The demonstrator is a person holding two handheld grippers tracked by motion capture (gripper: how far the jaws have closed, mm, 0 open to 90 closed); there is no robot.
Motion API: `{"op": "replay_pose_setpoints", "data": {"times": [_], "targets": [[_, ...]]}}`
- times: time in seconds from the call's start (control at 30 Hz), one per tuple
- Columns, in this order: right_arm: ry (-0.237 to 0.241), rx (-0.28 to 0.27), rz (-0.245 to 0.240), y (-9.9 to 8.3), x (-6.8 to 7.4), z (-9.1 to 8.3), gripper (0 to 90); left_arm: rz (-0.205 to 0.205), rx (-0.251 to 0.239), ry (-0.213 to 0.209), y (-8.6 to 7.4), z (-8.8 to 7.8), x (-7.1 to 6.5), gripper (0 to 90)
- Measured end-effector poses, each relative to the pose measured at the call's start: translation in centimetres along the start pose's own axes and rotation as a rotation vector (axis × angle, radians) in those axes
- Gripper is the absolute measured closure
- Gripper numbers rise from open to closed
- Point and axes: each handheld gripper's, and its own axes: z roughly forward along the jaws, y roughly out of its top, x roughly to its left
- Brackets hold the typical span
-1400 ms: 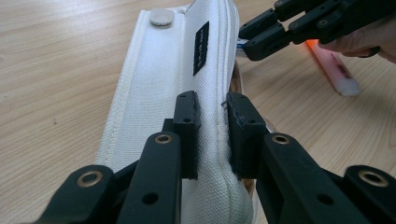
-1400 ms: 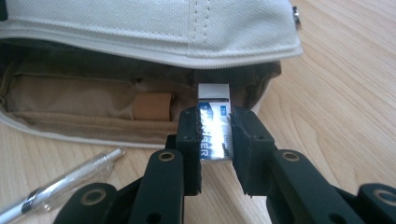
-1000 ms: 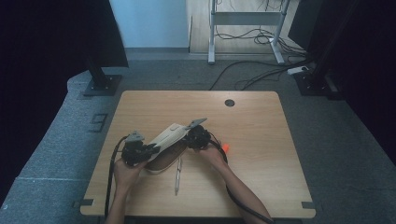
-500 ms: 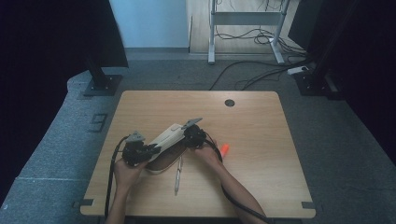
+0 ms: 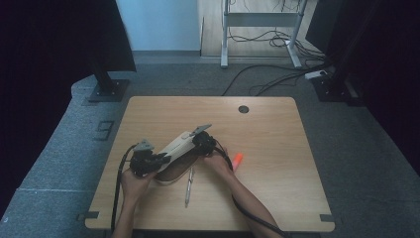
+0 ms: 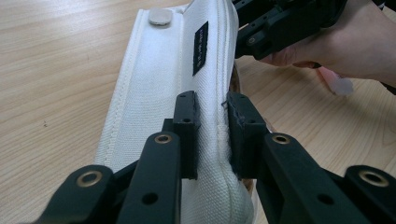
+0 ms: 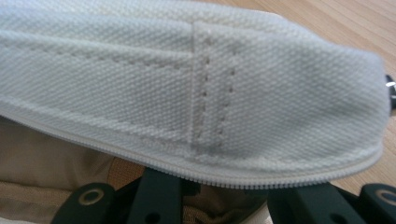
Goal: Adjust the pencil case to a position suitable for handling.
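While the wooden table gives me plenty of bare surface on its far and right sides, all the work sits near the left front, where I hold a white canvas pencil case lifted at a slant between both tools. It runs from lower left to upper right in the high view, its low end toward me and its far end raised, with the open mouth hanging underneath and showing a tan lining.

My left gripper is pinched tight on the near end, one jaw on the flat canvas face and the other on the zipper edge, so I judge it serves as the anchor. My right gripper is at the far end; its jaws have just been opening a little, and in the right gripper view the zipper edge lies right across them, hiding the tips, so I cannot tell whether they still bite the fabric. I read this as holding the case open to load it.

A pen lies on the table just in front of the case, pointing toward me, and an orange marker rests just beside my right hand. Both are close, so any drop or swing of the case could knock them; the front edge is near too.
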Motion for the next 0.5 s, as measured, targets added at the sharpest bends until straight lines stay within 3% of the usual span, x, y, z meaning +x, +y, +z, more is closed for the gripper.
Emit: {"op": "replay_pose_setpoints", "data": {"times": [0.17, 0.43, 0.5], "targets": [[0.005, 0.001, 0.015, -0.1, -0.1, -0.4, 53.5, 0.006, 0.003, 0.005, 0.0, 0.0, -0.1, 75.2], [-0.029, 0.000, -0.003, -0.3, 0.0, -2.2, 40.9, 0.006, 0.004, 0.007, 0.0, 0.1, -0.1, 75.0], [-0.041, -0.006, 0.013, -0.8, -0.1, -3.1, 36.2, 0.006, 0.003, 0.007, 0.0, 0.1, -0.1, 74.9]]}}
